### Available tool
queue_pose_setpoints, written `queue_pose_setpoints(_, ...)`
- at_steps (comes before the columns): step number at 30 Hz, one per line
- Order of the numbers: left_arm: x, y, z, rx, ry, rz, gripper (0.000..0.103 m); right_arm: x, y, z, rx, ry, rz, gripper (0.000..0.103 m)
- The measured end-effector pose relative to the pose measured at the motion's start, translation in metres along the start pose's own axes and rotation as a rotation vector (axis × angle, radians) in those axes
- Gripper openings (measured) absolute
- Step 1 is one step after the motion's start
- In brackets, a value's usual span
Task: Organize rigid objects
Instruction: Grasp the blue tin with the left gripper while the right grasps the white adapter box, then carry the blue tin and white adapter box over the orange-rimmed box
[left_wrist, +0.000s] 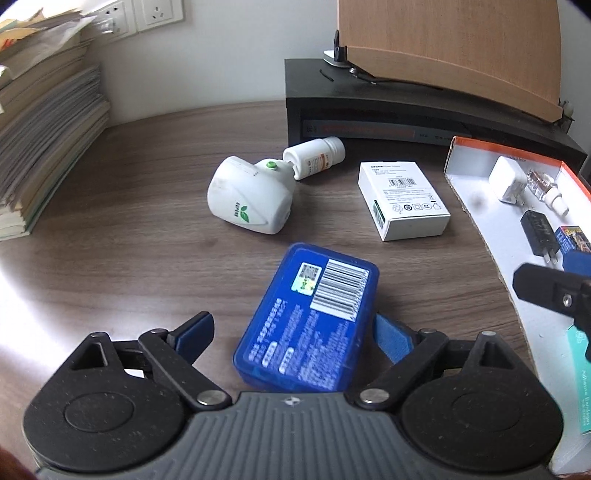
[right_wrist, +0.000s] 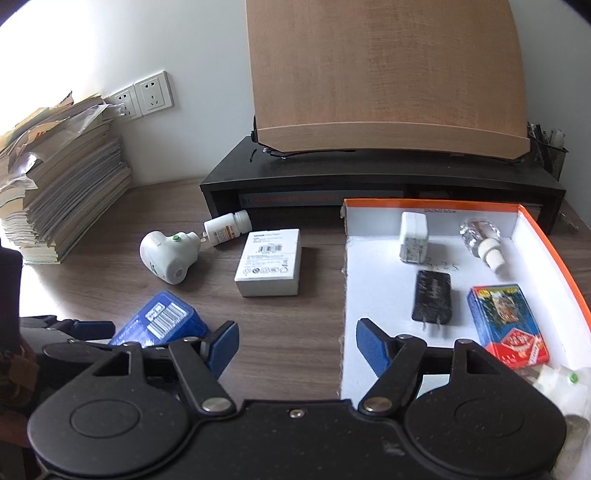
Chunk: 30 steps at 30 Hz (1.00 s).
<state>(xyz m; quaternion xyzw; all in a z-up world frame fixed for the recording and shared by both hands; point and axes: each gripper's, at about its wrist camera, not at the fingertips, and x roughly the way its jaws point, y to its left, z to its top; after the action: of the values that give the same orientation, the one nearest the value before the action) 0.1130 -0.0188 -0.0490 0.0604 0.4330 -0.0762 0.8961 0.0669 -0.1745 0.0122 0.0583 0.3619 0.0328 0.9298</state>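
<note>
Between my left gripper's wide-spread fingers lies a blue case, label up on the wooden desk; neither pad presses it. Beyond it sit a white plug-in device, a pill bottle and a white box.

From my right gripper, fingers apart and empty, I straddle the near wall of an orange-rimmed tray holding a white charger, a black charger, a small spray bottle and a pack of cards.
</note>
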Motion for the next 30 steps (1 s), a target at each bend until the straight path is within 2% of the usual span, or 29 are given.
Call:
queue_pose_setpoints(2, 0.006, 0.001, 0.001, 0.009, -0.006, -0.021, 0.093, 0.01, 0.006, 0.007, -0.016, 0.004, -0.002, 0.084)
queue_pose_setpoints(4, 0.011, 0.003, 0.002, 0.015, -0.002, -0.056, 0.082, 0.021, 0.013, 0.014, -0.027, 0.006, 0.002, 0.084)
queue_pose_setpoints(5, 0.012, 0.003, 0.001, 0.02, -0.012, -0.059, 0.082, 0.027, 0.016, 0.019, -0.029, 0.007, 0.004, 0.085)
queue_pose_setpoints(7, 0.01, 0.003, 0.001, 0.043, -0.036, -0.076, 0.066, 0.04, 0.02, 0.026, -0.024, 0.015, 0.01, 0.086)
queue_pose_setpoints(8, 0.009, 0.004, 0.001, 0.047, -0.044, -0.082, 0.063, 0.046, 0.023, 0.03, -0.021, 0.018, 0.013, 0.087)
queue_pose_setpoints(13, 0.006, 0.019, 0.0, -0.003, -0.044, -0.121, 0.062, 0.083, 0.036, 0.048, -0.036, 0.054, -0.007, 0.087)
queue_pose_setpoints(22, -0.01, 0.045, -0.001, -0.081, -0.063, -0.088, 0.062, 0.136, 0.042, 0.061, -0.028, 0.157, -0.052, 0.086)
queue_pose_setpoints(24, -0.015, 0.048, -0.001, -0.092, -0.066, -0.078, 0.062, 0.138, 0.041, 0.061, -0.02, 0.162, -0.057, 0.072)
queue_pose_setpoints(30, -0.027, 0.043, 0.001, -0.117, -0.081, -0.06, 0.062, 0.104, 0.043, 0.059, -0.04, 0.097, -0.041, 0.071)
